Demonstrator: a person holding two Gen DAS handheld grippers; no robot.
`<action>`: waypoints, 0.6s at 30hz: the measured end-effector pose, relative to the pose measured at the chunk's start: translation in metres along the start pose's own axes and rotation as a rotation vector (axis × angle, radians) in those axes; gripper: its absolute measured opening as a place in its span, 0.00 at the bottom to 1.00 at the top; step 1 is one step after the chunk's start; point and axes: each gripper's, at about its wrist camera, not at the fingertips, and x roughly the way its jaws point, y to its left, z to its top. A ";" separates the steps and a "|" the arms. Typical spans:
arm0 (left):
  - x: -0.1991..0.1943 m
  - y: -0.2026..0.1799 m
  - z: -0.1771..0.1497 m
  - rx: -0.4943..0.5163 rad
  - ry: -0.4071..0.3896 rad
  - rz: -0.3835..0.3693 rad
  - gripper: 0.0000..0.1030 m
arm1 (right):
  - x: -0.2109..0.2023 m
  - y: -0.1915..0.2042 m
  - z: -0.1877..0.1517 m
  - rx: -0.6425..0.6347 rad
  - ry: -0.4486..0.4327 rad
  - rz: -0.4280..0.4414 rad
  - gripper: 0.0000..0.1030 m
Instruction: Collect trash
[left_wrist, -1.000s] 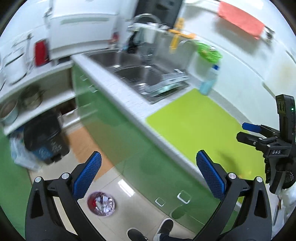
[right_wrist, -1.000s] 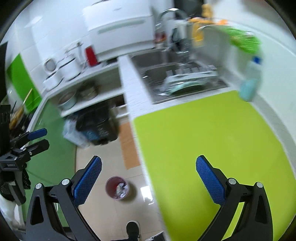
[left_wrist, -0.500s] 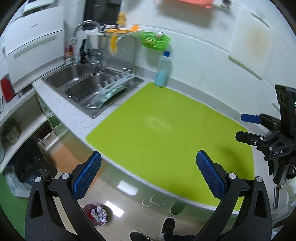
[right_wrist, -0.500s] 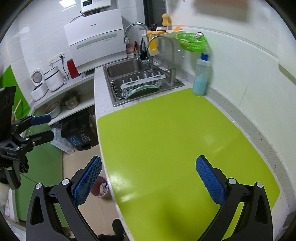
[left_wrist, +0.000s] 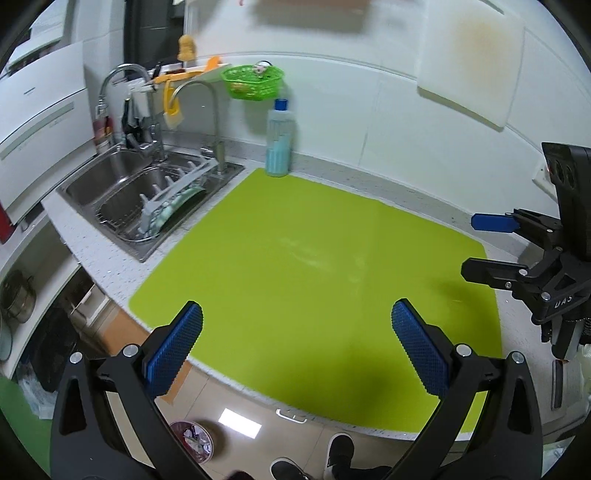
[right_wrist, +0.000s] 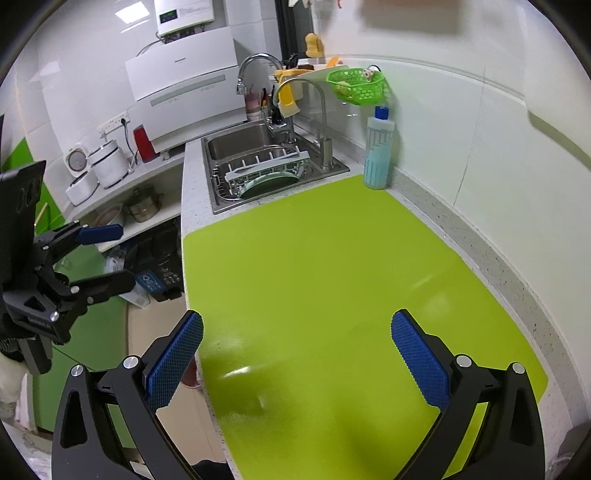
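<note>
Two wide-spread grippers, left (left_wrist: 295, 349) and right (right_wrist: 297, 349), above smooth mat (left_wrist: 314, 258).

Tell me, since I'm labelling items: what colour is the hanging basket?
Bright green basket, clearest in the right wrist view.

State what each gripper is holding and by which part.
Nothing. The left gripper and right gripper are both open and empty above the lime-green mat.

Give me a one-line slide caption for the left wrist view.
Open left gripper hovers over the bare green mat; small trash bin on the floor below.
</note>
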 end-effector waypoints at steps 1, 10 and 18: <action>0.002 -0.002 0.001 0.006 0.000 0.004 0.97 | 0.000 -0.002 0.000 0.004 -0.001 -0.001 0.95; 0.017 -0.001 0.004 0.003 0.054 -0.022 0.97 | 0.008 -0.003 0.002 0.011 0.011 0.001 0.95; 0.021 0.013 0.009 -0.070 0.060 -0.055 0.97 | 0.015 0.000 0.005 0.010 0.020 0.006 0.95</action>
